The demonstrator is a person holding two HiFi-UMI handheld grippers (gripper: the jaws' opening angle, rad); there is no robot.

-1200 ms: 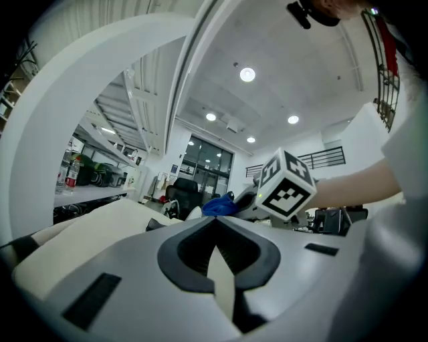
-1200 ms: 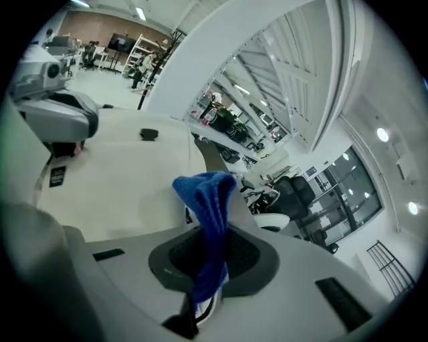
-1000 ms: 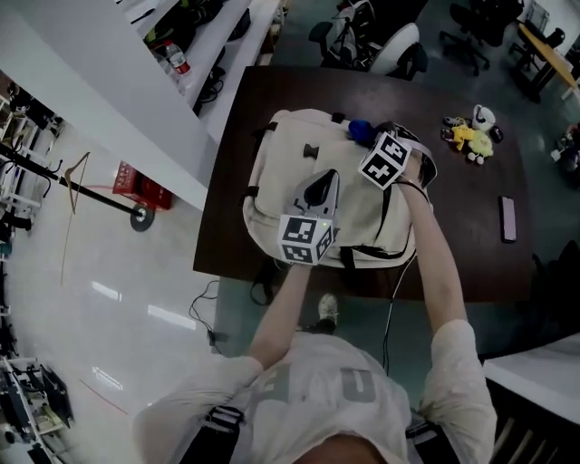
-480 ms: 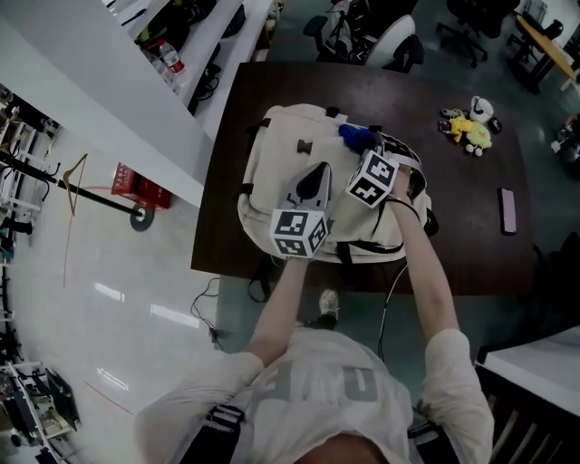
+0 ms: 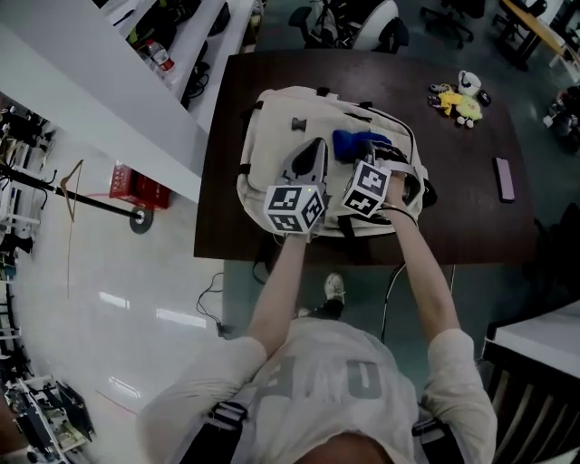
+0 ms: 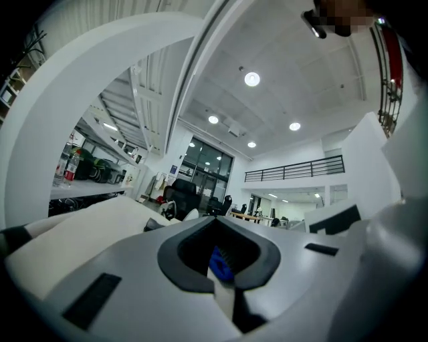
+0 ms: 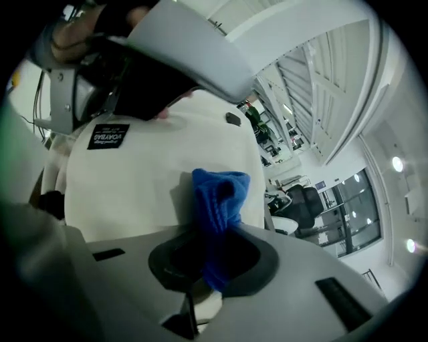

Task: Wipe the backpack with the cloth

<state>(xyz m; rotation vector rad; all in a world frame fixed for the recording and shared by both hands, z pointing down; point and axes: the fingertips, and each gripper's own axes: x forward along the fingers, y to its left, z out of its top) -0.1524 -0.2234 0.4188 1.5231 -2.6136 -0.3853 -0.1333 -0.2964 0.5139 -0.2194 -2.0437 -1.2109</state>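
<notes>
A cream backpack (image 5: 272, 127) lies flat on the dark table (image 5: 453, 217). My right gripper (image 5: 359, 163) is shut on a blue cloth (image 5: 355, 145), which rests on the bag's upper right panel. In the right gripper view the cloth (image 7: 219, 194) bunches out of the jaws of the right gripper (image 7: 212, 264) against the backpack (image 7: 147, 187). My left gripper (image 5: 316, 147) rests on the bag's middle, just left of the cloth, with its jaws together. In the left gripper view a bit of blue shows beyond the left gripper (image 6: 221, 262).
Small plush toys (image 5: 458, 95) and a phone (image 5: 504, 178) lie on the table's right side. Office chairs (image 5: 381, 23) stand behind the table. A white counter (image 5: 136, 91) runs along the left, with a red crate (image 5: 136, 188) on the floor beside it.
My right gripper has drawn the blue cloth from the bag's far edge toward me, across the panel. The left gripper has stayed on the bag's middle.
</notes>
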